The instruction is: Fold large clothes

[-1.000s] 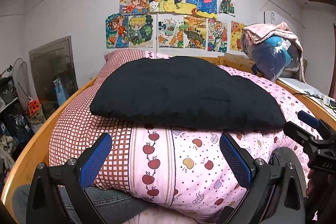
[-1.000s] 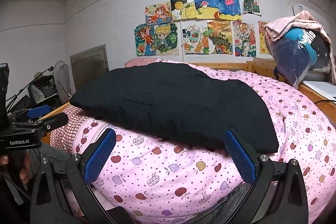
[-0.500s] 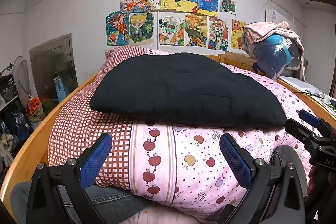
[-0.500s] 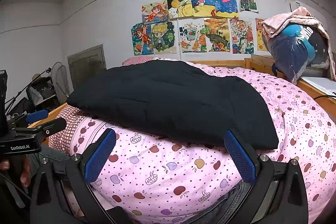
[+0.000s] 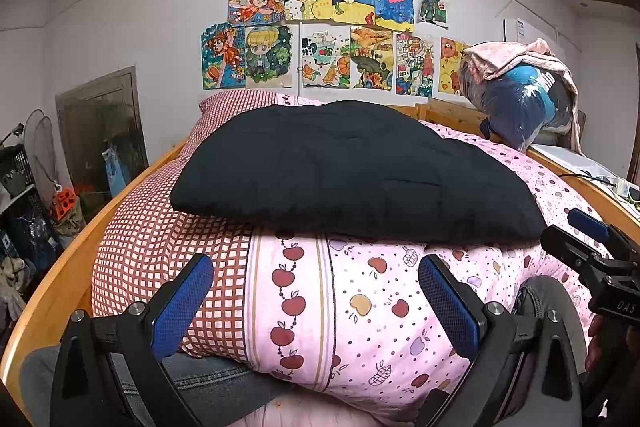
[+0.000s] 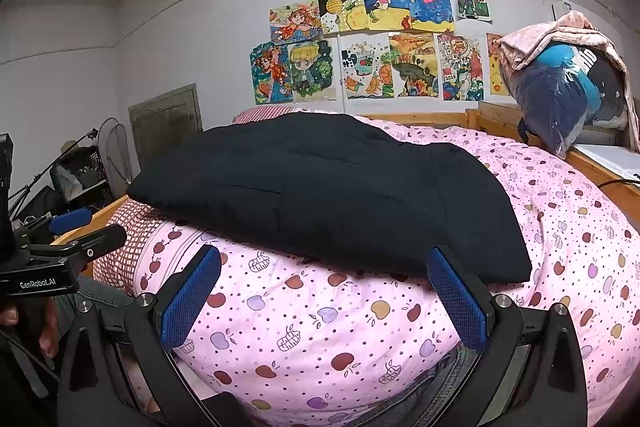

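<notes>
Just hovering near the folded black garment (image 5: 352, 171) on the apple-print quilt (image 5: 360, 299), both grippers (image 5: 316, 301) (image 6: 324, 297) spread wide, gripping nothing.

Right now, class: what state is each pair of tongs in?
Left tongs: open, holding nothing.
Right tongs: open, holding nothing, short of the black garment.

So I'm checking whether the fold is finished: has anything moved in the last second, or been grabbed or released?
Nothing was grabbed or released. Both views tilt slightly: the wall drawings sit lower in the frames than a second ago. The black folded garment lies unmoved on the pink apple-print quilt. The left hand-held gripper and the right hand-held gripper stay open and empty, short of the garment.
</notes>
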Demonstrator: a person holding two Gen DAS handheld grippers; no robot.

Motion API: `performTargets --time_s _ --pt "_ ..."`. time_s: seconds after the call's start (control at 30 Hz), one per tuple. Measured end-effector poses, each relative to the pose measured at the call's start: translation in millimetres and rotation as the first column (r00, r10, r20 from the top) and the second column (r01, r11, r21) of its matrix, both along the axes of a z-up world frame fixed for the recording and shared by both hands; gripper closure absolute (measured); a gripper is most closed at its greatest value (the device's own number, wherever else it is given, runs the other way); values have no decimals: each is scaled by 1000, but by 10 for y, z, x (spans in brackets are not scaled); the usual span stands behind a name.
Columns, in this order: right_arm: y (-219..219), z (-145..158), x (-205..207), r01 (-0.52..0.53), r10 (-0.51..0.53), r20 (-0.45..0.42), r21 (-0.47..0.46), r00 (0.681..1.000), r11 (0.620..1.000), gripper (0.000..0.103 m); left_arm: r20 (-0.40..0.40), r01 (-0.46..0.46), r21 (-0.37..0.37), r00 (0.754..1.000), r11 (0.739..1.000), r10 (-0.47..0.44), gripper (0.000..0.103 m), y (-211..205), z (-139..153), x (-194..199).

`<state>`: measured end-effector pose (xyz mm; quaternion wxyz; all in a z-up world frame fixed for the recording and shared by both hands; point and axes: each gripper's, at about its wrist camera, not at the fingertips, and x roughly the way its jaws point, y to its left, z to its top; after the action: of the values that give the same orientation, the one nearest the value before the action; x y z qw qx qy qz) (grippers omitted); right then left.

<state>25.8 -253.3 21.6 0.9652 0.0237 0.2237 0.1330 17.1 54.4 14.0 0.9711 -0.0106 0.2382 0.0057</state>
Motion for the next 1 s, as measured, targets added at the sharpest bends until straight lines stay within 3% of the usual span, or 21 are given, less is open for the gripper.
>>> performTargets --time_s 1.0 --pt "26 0 -3 3 -3 -1 1 1000 1000 2 0 1 2 1000 1000 -1 0 8 -11 -3"
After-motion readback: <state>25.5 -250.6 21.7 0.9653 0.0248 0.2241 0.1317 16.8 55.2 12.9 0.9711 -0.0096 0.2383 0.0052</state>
